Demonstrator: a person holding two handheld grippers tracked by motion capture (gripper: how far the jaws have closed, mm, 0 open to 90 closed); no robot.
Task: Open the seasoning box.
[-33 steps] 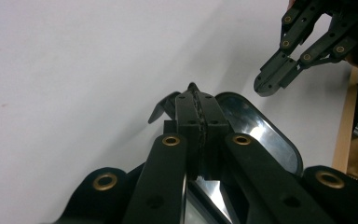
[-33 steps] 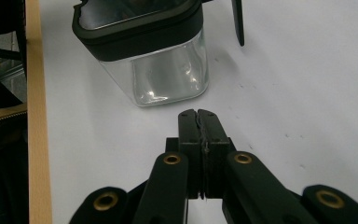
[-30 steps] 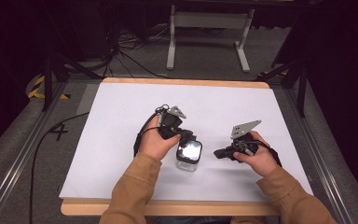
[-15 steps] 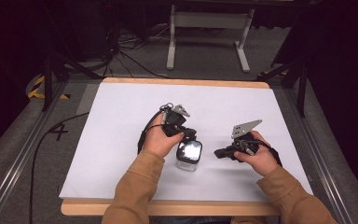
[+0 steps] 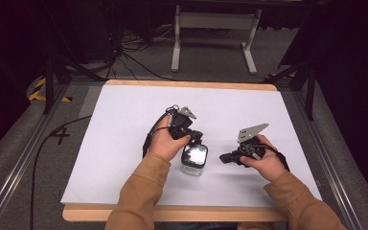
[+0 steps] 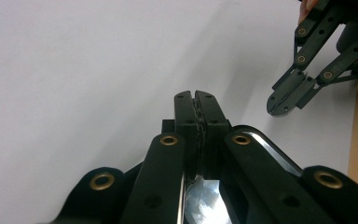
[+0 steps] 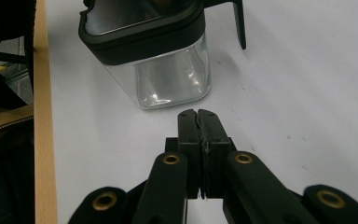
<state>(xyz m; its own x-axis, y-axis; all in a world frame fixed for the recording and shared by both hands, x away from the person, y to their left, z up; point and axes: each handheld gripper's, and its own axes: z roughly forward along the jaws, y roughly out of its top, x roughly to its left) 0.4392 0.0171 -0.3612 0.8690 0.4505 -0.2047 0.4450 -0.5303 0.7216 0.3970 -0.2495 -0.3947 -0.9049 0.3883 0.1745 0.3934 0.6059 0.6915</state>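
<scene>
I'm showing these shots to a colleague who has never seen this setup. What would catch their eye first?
Most likely the clear square container with a black rim, standing near the front middle of the white table, its top glinting. The left gripper sits right over it with jaws shut and nothing between them. The right gripper is just beside the container, also shut and not touching it.

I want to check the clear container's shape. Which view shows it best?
The right gripper view: the clear container shows its squarish transparent body and black lid rim. The high view gives a small glare-washed top; the left gripper view, a shiny sliver under the jaws.
</scene>
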